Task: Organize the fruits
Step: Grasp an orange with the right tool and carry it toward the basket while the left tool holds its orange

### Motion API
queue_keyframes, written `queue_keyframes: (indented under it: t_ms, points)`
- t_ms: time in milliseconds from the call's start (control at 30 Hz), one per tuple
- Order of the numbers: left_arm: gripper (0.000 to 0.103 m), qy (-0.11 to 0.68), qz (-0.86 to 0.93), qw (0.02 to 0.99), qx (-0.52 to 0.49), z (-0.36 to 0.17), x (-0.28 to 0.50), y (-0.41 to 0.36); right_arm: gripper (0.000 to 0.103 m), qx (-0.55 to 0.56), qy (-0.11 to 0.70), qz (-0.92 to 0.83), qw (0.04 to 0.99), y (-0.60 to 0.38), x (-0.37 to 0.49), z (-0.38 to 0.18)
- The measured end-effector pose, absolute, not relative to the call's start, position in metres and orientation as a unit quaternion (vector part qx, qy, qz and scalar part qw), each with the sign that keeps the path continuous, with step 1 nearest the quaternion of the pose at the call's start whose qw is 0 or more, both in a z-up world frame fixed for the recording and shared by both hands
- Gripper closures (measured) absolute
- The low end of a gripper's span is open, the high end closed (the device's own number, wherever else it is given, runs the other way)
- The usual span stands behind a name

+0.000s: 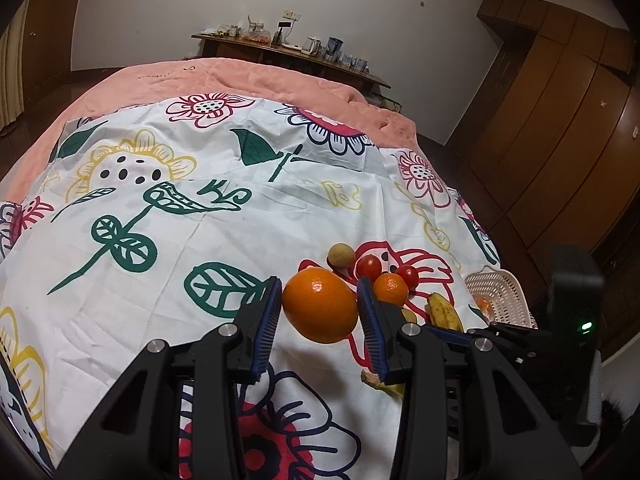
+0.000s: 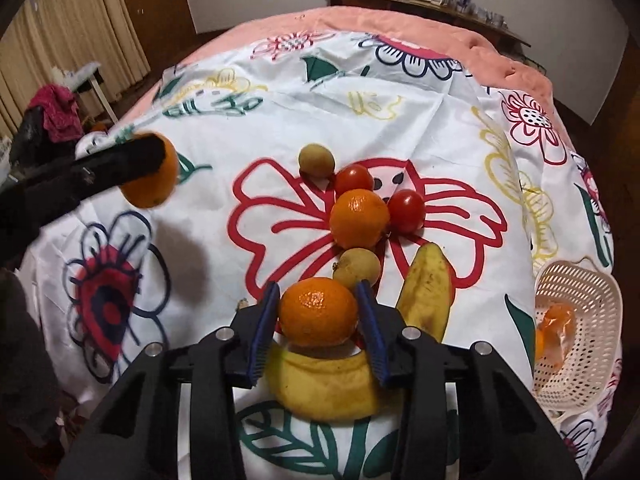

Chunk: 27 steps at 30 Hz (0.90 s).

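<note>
Right wrist view: my right jaws clamp tangerine (image 2: 318, 312) at lower centre, above banana (image 2: 320, 380). Left jaws hold orange (image 1: 320, 306) aloft. Round, firm, slick peel: grip across widest girth. Basket (image 2: 600, 344) at right edge.

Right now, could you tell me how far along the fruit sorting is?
Early stage. One orange fruit already lies in the basket. In hand: the left gripper holds an orange above the cloth, and the right gripper is closed on a tangerine. Left on the cloth: another tangerine, two tomatoes, two small brown fruits and bananas.
</note>
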State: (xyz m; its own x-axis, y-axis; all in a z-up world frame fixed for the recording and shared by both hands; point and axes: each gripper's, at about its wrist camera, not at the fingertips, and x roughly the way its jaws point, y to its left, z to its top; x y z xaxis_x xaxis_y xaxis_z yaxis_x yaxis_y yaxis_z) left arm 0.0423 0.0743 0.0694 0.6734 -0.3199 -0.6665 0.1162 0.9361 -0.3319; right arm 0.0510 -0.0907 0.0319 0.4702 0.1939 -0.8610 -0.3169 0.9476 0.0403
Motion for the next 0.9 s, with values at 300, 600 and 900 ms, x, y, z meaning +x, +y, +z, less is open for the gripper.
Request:
queue_keyframes:
  t_ms: [300,600,900]
  points:
    - [0.063,0.387,-0.127,0.905,-0.124,0.074,0.041,0.063,0.063,0.006,0.458,0.158,0.875,-0.122,0.04,0.064]
    - [0.063,0.39,-0.143,0.902,-0.115,0.078,0.039,0.044,0.063,0.076,0.427,0.107,0.895,-0.2,0.029,0.082]
    - [0.063,0.391,-0.155,0.903,-0.093,0.084,0.036,0.02,0.063,0.144,0.427,0.013,0.892,-0.299,0.017,0.057]
